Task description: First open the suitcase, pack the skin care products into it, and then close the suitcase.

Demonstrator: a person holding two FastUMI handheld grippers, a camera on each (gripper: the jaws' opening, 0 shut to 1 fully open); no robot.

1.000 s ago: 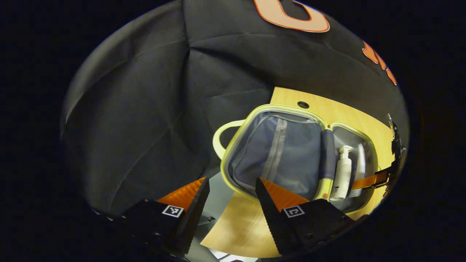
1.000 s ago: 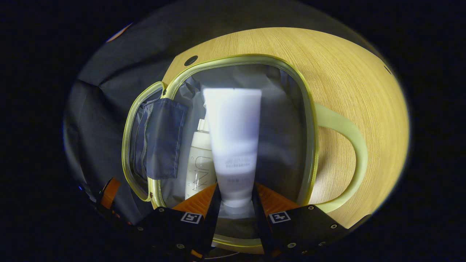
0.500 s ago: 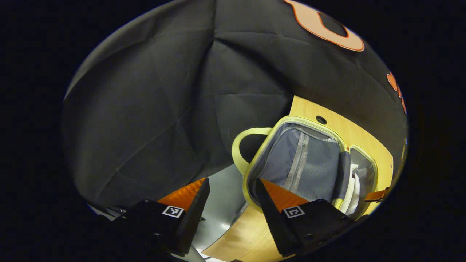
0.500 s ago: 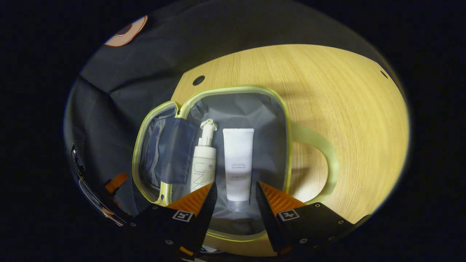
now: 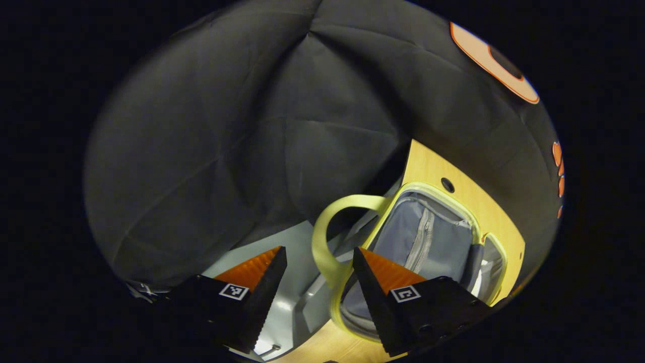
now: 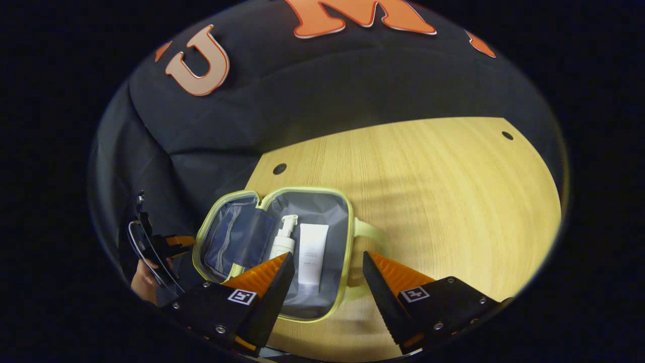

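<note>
Booth wall [image 6: 312,96]: black cloth, behind and to the left of the table. Table [image 6: 443,191]: light wood, 2 small round holes near its far edge.

Suitcase [image 6: 347,242]: small, yellow-green rim, grey lining, lying open in 2 halves at the table's left end; in the left gripper view the suitcase [image 5: 428,242] shows its zipped mesh half. Handle [image 6: 370,233] on the right half; the left half's handle [image 5: 327,232] overhangs the table edge.

Contents, right half: 1 white pump bottle [image 6: 283,239] and 1 white tube [image 6: 311,257], lying side by side, close together.

Right gripper [image 6: 325,264]: jaws spread, holding nothing, above the suitcase's near edge; the tube's lower end lies between the fingers in view, apart from them.

Left gripper [image 5: 317,259]: jaws spread, empty, off the table's left end; the left handle's loop sits between them in view, contact not determinable. From the right gripper view, a hand [image 6: 146,282] holds it at far left
</note>
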